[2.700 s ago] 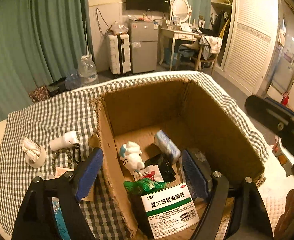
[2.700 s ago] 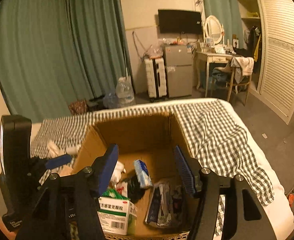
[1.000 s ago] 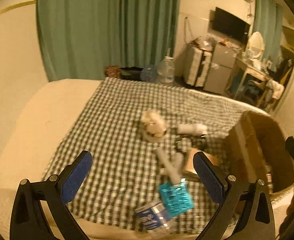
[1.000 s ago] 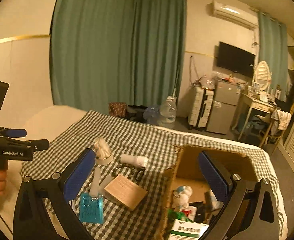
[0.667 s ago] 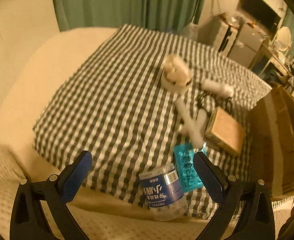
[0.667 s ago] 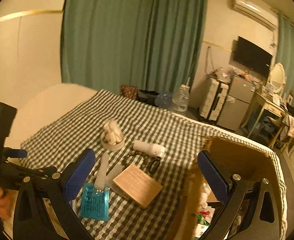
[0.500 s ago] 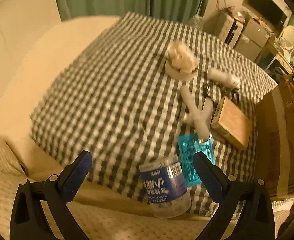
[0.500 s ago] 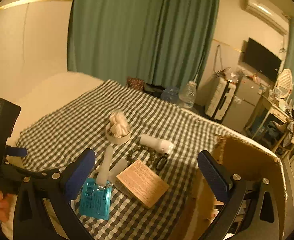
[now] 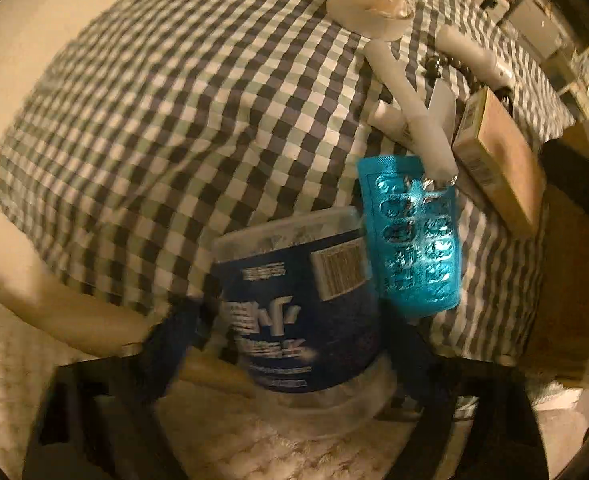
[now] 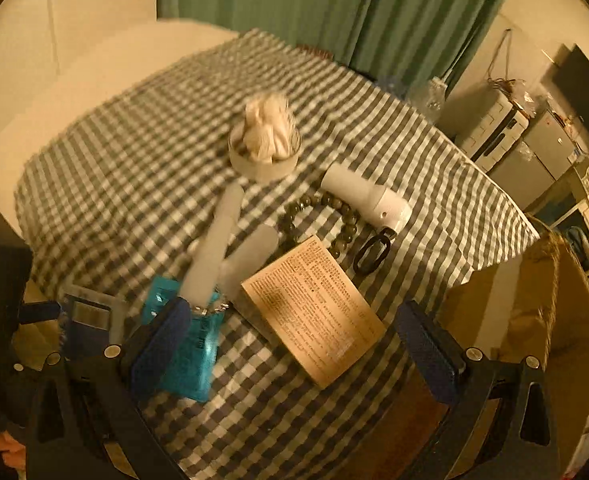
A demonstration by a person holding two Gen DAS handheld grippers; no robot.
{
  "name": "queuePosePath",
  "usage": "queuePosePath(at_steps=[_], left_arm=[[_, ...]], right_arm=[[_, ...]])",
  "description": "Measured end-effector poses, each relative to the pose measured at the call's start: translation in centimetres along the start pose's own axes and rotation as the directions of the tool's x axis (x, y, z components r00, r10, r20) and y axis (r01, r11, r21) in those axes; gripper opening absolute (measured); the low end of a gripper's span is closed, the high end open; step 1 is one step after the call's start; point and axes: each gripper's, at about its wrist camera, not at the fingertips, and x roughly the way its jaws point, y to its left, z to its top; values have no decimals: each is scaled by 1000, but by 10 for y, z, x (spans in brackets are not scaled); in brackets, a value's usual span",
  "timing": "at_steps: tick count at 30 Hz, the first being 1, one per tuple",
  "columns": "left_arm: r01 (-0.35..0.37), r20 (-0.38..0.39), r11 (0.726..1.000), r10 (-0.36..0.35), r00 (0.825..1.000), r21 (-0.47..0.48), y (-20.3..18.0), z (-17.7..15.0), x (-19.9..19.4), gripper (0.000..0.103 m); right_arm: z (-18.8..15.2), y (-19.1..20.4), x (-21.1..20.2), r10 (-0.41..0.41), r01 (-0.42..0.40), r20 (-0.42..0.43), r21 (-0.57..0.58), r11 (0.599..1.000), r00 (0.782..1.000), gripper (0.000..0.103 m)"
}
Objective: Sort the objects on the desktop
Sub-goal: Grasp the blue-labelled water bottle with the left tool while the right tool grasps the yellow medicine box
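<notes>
My left claw point(image 9: 290, 344) is smearing into motion blur around the blue-labelled jar point(image 9: 294, 304), so I'm not reading its label text, and the cardboard box point(image 10: 534, 320) is running off the picture's right edge.

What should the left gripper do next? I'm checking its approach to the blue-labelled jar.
Probably finish closing. The left gripper has just been closing and its pads flank the blue-labelled jar at the checked cloth's edge; blur hides whether they touch. The right gripper hovers open.
</notes>
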Motion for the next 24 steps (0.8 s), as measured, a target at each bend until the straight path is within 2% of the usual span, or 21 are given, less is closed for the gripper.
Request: queuePosePath(at_steps=[1, 3, 5, 8, 12, 14, 19, 22, 24], left_arm=[[21, -8, 1000, -21, 1000, 2, -1, 0, 2, 67], [16, -2, 1000, -16, 1000, 10, -4, -1, 4, 67], [30, 1, 1000, -30, 1000, -7, -3, 0, 5, 66], [57, 21, 998, -56, 998, -41, 0, 7, 3, 65], [61, 74, 995, -56, 996, -75, 5, 19, -6, 65], [58, 121, 993, -45, 992, -101, 11, 28, -16, 65], [55, 225, 990, -25, 974, -130, 25, 54, -41, 65], [46, 296, 990, -4, 955, -132, 27, 74, -56, 65], [42, 339, 991, 4, 941, -127, 35, 87, -72, 65]], right_arm=[[3, 0, 6, 0, -1, -26, -9, 1000, 1000, 103], [9, 0, 22, 5, -8, -112, -30, 1000, 994, 103], [11, 0, 36, -30, 21, -166, -56, 998, 986, 103], [7, 6, 63, -31, -4, -279, -123, 992, 960, 103], [-6, 19, 95, -150, 56, -350, -264, 963, 925, 103], [-9, 21, 101, -177, 76, -341, -289, 954, 923, 103], [-8, -1, 99, -125, 76, -294, -173, 982, 948, 103], [-13, -8, 97, -113, 82, -263, -125, 989, 958, 103], [-18, -6, 95, -127, 96, -250, -133, 986, 960, 101]])
